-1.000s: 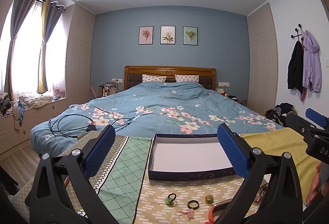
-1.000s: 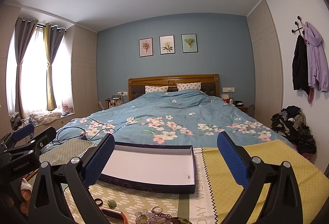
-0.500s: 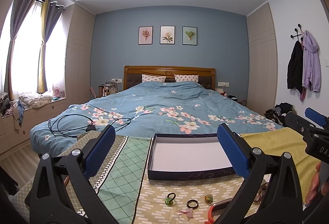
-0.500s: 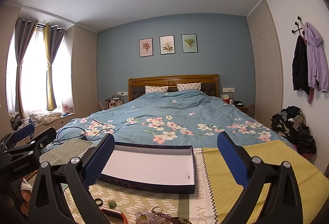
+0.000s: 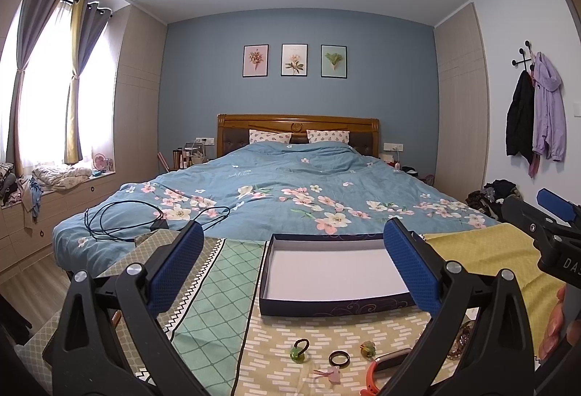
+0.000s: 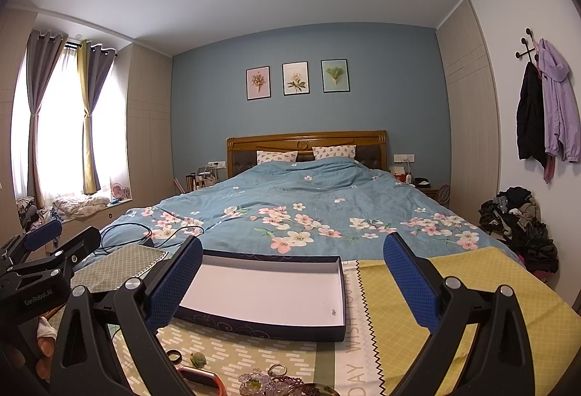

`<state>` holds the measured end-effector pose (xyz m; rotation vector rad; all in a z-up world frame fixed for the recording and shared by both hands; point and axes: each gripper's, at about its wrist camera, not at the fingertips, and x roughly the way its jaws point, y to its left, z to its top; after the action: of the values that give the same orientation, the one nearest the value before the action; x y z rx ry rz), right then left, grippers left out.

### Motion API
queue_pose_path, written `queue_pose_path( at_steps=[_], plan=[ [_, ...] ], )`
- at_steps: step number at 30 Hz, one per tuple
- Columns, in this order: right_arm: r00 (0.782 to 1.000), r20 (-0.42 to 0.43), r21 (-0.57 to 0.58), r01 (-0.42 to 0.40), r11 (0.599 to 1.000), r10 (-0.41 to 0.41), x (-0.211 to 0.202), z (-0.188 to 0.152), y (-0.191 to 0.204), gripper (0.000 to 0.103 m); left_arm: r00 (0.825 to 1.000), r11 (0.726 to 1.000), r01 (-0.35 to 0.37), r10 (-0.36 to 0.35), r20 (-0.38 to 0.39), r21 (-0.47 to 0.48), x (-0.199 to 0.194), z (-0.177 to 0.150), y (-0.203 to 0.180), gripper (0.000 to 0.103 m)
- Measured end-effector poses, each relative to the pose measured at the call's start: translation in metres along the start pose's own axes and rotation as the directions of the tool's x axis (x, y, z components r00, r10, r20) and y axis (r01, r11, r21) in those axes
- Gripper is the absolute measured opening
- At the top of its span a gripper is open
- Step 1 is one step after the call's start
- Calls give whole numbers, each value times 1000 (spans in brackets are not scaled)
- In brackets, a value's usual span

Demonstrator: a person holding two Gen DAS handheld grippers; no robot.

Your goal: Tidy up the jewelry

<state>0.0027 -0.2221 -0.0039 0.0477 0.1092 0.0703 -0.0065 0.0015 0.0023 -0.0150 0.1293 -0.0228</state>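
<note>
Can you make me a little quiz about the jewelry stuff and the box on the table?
1. True or false: the box already holds jewelry.
2. Is the black ring nearer the camera than the box, or farther away?
3. Is the left tool open or shut?

Key: 1. False, it looks empty. 2. Nearer. 3. Open, like the right tool.
</note>
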Motion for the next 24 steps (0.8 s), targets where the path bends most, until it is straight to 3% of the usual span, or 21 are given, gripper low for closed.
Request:
queue_pose_path(
  at_steps=[24],
  plan=[
    [1000,-22,-4,-15,1000,15,6,-1,-3,96,999,1000,15,-14,-33,7,5,-2,4,98]
  ],
)
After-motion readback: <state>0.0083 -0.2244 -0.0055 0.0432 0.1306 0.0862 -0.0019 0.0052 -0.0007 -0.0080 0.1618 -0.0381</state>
